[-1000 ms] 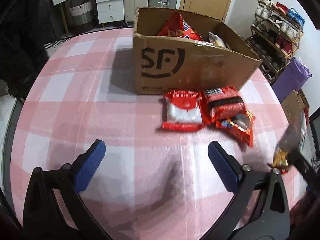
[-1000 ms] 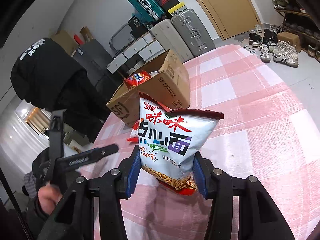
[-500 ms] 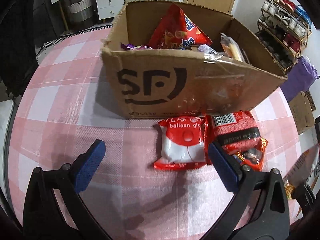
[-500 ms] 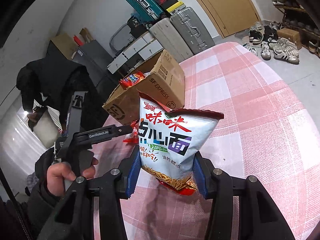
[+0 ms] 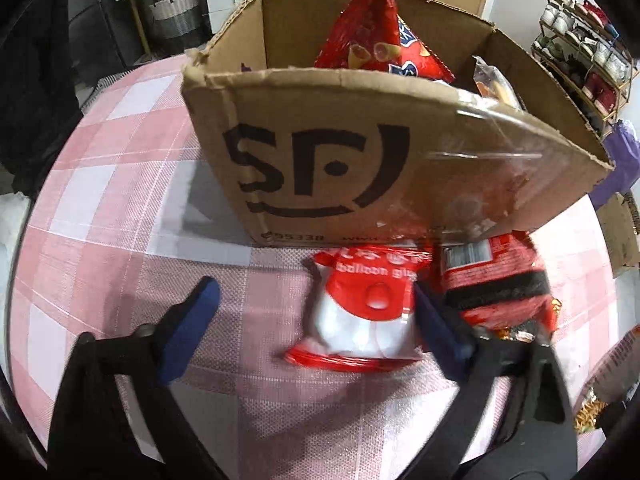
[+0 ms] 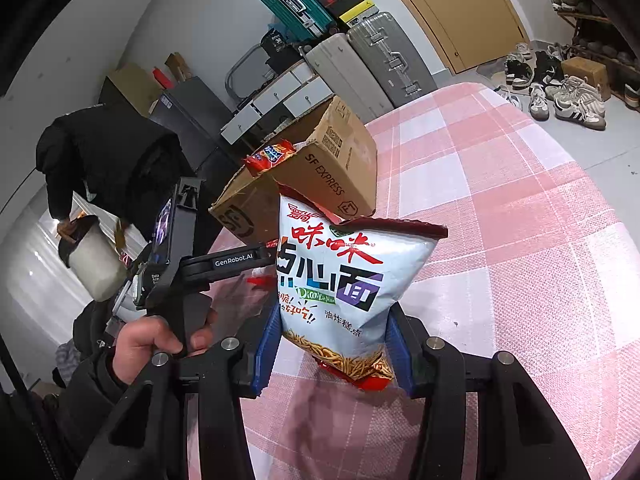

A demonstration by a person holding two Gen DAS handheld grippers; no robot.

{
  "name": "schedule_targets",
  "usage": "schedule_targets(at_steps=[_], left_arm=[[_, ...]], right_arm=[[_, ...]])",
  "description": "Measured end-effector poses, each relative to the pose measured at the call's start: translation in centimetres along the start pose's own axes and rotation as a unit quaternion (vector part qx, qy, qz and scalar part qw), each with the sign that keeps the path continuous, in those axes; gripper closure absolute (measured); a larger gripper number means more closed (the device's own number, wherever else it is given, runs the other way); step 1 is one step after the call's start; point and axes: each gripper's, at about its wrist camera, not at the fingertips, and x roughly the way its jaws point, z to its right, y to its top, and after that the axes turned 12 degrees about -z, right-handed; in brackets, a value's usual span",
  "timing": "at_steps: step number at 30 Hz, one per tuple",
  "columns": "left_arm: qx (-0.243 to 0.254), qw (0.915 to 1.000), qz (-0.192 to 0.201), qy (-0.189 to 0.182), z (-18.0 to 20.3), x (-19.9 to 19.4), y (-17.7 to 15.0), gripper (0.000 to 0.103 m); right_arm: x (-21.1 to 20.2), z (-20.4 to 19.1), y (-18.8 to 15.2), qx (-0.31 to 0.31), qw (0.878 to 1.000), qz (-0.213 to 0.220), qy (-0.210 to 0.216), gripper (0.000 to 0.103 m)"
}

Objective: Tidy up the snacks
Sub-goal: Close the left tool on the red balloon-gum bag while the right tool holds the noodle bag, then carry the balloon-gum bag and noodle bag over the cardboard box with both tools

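Note:
My left gripper hangs low over the pink checked table, just in front of the SF cardboard box. Its jaws are closing around a red and white balloon-gum packet. The right finger is at the packet's edge and the left finger stands well apart from it. A red and black packet lies beside it on the right. A red chip bag stands in the box. My right gripper is shut on a white noodle-snack bag, held upright above the table. The box stands beyond it.
A shoe rack stands behind the box on the right. Suitcases, drawers and shoes on the floor ring the table. A person in black stands to the left of it. A hand grips the left tool's handle.
My left gripper has moved toward the box and sunk over the red and white packet, and its jaws have narrowed. My right gripper keeps still with the noodle bag in it.

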Motion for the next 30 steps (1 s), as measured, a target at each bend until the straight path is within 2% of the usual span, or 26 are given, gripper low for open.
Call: schedule_targets(at_steps=[2,3,6,16,22,30], left_arm=[[0.014,0.9999,-0.001,-0.004,0.1,-0.2,-0.2,0.044],[0.024,0.9997,0.008,-0.001,0.4,-0.5,-0.4,0.063],[0.042,0.9985,0.013,-0.033,0.4,-0.9,-1.0,0.064],[0.067,0.9964,0.045,-0.028,0.3,-4.5,-3.3,0.064],[0.070,0.9953,0.054,-0.040,0.3,-8.2,-5.7,0.064],[0.082,0.9923,0.078,-0.050,-0.9,-11.5,-6.6,0.064]], right_arm=[[0.0,-0.1,0.0,-0.001,1.000,0.000,0.000,0.055],[0.0,-0.2,0.0,-0.002,1.000,0.000,-0.001,0.055],[0.0,-0.3,0.0,-0.004,1.000,0.001,-0.002,0.055],[-0.1,-1.2,-0.2,-0.009,1.000,0.003,-0.003,0.055],[-0.6,-2.3,0.0,-0.019,1.000,0.008,-0.005,0.055],[-1.8,-4.5,1.6,-0.050,0.998,0.025,-0.011,0.055]])
